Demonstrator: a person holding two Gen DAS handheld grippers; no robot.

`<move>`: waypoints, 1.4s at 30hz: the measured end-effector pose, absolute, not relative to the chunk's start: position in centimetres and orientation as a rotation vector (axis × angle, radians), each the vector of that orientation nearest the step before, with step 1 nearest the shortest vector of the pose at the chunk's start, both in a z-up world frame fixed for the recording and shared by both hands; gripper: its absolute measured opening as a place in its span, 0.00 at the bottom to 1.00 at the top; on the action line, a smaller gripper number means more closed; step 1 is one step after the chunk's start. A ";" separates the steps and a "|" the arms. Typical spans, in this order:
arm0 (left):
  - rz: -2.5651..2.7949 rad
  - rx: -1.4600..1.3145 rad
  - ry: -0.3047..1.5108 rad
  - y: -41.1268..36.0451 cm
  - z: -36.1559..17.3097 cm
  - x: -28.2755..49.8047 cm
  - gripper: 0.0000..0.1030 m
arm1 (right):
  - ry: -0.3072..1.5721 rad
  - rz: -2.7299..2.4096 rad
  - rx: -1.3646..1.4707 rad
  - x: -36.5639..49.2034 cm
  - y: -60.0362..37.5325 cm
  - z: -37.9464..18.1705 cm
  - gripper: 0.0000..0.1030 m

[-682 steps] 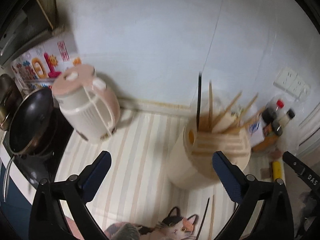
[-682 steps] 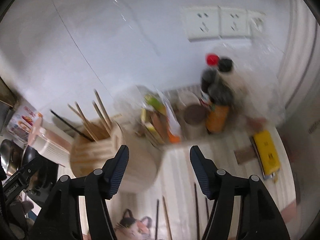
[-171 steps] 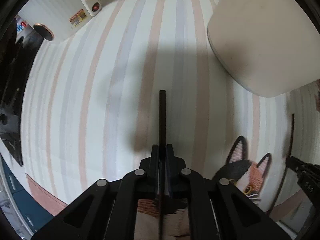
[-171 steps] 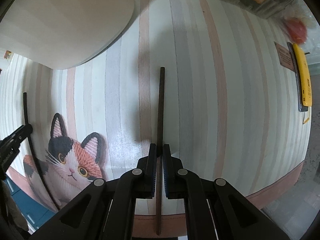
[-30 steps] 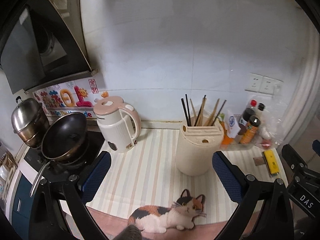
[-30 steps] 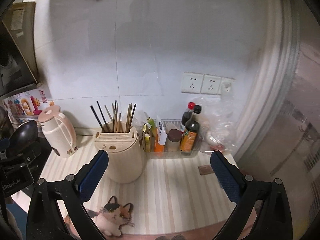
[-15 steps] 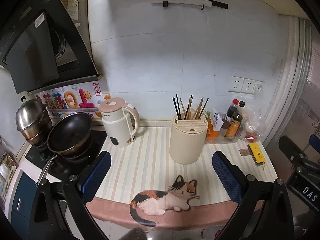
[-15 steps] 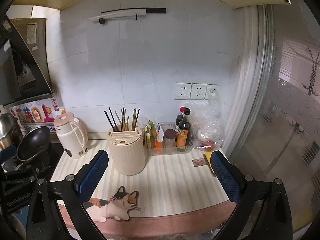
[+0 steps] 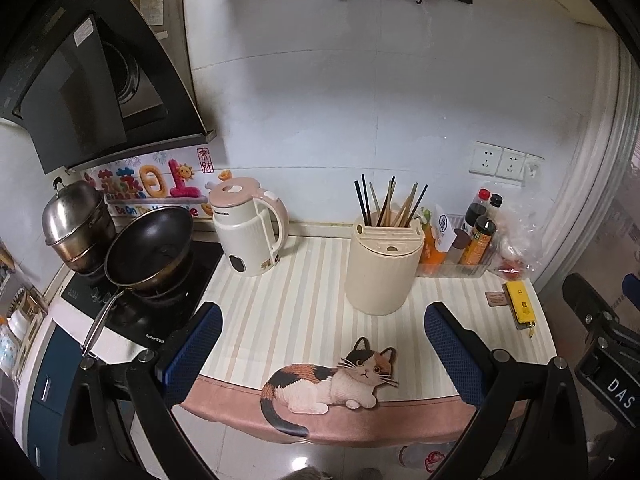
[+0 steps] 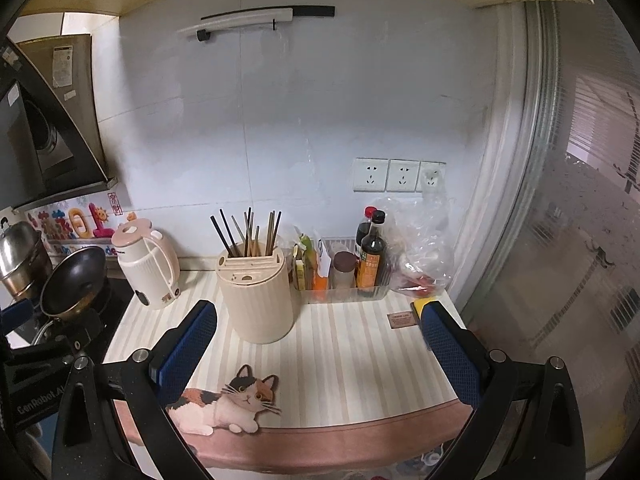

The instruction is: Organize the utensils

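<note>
Both tools spread and empty: left tool (image 9: 320, 344), right tool (image 10: 318, 342), held back from the worktop (image 9: 280, 304). Chopsticks (image 9: 386, 206) stand bunched in the cream holder (image 9: 382, 272), center frame; no loose ones visible on the striped mat. Task looks done; best to hold clear, avoid knocking the kettle (image 9: 248, 236).

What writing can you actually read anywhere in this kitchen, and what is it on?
"DAS": right hand-held gripper body.
"GenRobot.AI": left hand-held gripper body.
Partly legible "Be", "On": colourful wall sticker.
Red seal characters on that sticker, kettle brand, sauce bottles, range hood labels: too small.
</note>
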State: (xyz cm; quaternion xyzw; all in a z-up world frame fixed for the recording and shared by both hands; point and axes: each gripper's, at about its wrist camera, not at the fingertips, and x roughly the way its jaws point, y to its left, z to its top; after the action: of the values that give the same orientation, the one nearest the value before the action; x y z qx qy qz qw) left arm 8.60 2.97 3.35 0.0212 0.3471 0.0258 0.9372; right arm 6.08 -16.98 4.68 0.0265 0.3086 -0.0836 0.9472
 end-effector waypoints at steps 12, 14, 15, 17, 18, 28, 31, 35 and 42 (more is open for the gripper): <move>0.062 0.056 0.729 2.3 3.0 9.6 1.00 | 0.656 -0.154 0.047 7.7 -17.7 4.0 1.00; 0.063 0.057 0.727 2.3 2.9 9.7 1.00 | 0.655 -0.156 0.044 7.7 -17.7 4.0 1.00; 0.062 0.057 0.727 2.3 2.8 9.8 1.00 | 0.656 -0.156 0.043 7.8 -17.7 3.9 1.00; 0.062 0.058 0.728 2.3 2.8 9.8 1.00 | 0.657 -0.157 0.042 7.9 -17.7 3.8 1.00; 0.064 0.062 0.730 2.3 2.7 9.9 1.00 | 0.658 -0.158 0.041 8.0 -17.7 3.8 1.00; 0.075 0.071 0.731 2.4 2.2 10.4 1.00 | 0.677 -0.156 0.028 8.7 -17.8 3.0 1.00; 0.071 0.075 0.729 2.4 2.2 10.4 1.00 | 0.683 -0.153 0.029 8.9 -17.8 2.8 1.00; 0.074 0.077 0.729 2.5 2.3 10.6 1.00 | 0.686 -0.151 0.026 9.0 -17.7 2.7 1.00; 0.072 0.078 0.727 2.5 2.2 10.7 1.00 | 0.692 -0.149 0.027 9.0 -17.6 2.5 1.00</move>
State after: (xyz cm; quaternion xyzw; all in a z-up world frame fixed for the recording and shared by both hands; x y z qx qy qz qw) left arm 10.74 2.54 2.21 0.0382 0.3555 0.0353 0.9332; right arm 9.02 -17.64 2.48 0.0131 0.3390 -0.0730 0.9379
